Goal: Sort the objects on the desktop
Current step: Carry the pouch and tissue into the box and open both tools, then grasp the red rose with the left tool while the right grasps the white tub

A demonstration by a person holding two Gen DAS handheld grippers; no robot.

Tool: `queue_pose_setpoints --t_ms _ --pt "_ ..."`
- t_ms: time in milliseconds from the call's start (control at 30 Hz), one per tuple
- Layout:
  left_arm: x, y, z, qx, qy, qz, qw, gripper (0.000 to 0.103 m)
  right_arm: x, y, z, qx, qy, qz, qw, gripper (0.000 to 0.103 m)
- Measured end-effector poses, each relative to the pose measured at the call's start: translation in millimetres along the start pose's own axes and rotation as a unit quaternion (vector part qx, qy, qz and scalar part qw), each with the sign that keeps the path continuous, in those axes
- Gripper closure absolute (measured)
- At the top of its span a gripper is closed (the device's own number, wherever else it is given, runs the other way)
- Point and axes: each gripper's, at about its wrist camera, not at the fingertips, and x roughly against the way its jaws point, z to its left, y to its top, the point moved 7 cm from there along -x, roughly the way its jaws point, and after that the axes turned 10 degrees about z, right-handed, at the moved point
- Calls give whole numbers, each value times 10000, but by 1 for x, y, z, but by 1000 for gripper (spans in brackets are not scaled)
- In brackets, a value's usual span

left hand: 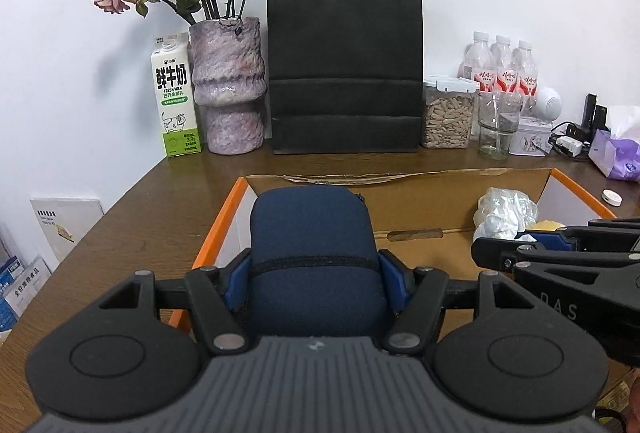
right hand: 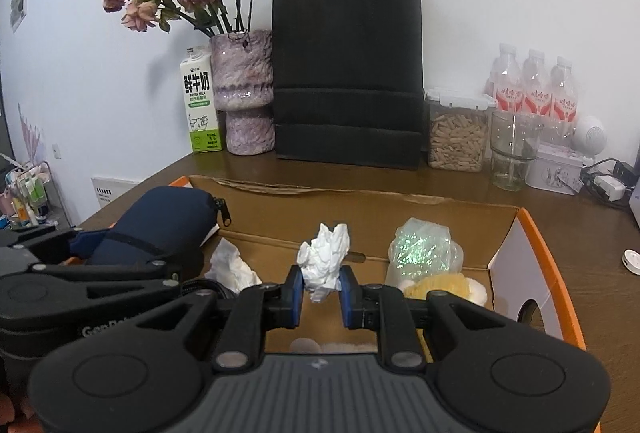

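Observation:
My left gripper [left hand: 316, 283] is shut on a navy blue zip pouch [left hand: 314, 257] and holds it over the left end of an open cardboard box with orange edges [left hand: 218, 229]. The pouch also shows in the right wrist view [right hand: 160, 225]. My right gripper [right hand: 320, 291] is shut on a crumpled white tissue [right hand: 324, 259] above the middle of the box [right hand: 532, 245]. In the box lie another white tissue [right hand: 232, 267], a shiny clear plastic wrapper [right hand: 424, 249] and a yellow fluffy thing [right hand: 440, 287]. The right gripper appears in the left wrist view [left hand: 500, 253] beside the wrapper [left hand: 504, 211].
Along the wall stand a milk carton [left hand: 174, 97], a vase of dried roses [left hand: 228, 85], a black paper bag [left hand: 346, 61], a jar of seeds [left hand: 448, 117], a glass [left hand: 496, 125], water bottles [left hand: 504, 69], a tin [left hand: 532, 139] and a tissue pack [left hand: 616, 153]. A small white disc [right hand: 632, 261] lies right of the box.

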Motion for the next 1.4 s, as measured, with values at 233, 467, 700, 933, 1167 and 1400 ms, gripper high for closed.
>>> queue_pose_setpoints --t_ms 233,467,700,933,1167,1400 --pt "14 4 -1 -72 280 -319 9991 16 11 -1 -2 53 -188 -234 9995 70" --pt "38 10 12 264 513 -807 9951 0 32 5 -24 -357 -412 -543 9970 12" --pt "54 13 13 333 529 -1050 9925 0 54 11 -21 -292 -167 -852 9958 0" --pt "74 21 19 466 512 -1279 9894 0 74 17 -9 -80 -144 -990 9950 0" --pt "113 27 31 476 384 -1419 9880 0 128 24 7 248 -125 -1345 9905 0" --pt "156 2 41 407 261 -1398 9890 0 175 -1 18 449 -81 -1389 9892 0"
